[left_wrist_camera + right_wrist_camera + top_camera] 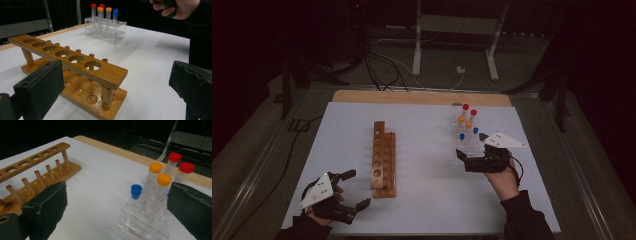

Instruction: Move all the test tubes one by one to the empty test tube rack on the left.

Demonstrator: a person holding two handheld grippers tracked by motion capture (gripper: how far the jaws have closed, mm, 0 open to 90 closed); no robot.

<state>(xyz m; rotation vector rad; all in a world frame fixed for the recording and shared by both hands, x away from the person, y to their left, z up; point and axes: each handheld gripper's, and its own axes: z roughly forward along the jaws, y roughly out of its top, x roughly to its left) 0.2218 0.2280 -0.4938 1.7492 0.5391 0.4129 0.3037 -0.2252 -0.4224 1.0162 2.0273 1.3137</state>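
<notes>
Hovering my right gripper (469, 150), jaws apart, just short of the clear rack (140, 225); all six tubes (163, 185) sit there. Left gripper (354, 189) open beside the empty wooden rack (75, 62): nothing moved yet.

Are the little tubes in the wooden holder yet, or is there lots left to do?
Nothing is moved yet. The wooden rack has empty holes. All six capped tubes stand in the clear rack. The right gripper is open beside them, holding nothing. The left gripper waits open by the wooden rack.
</notes>
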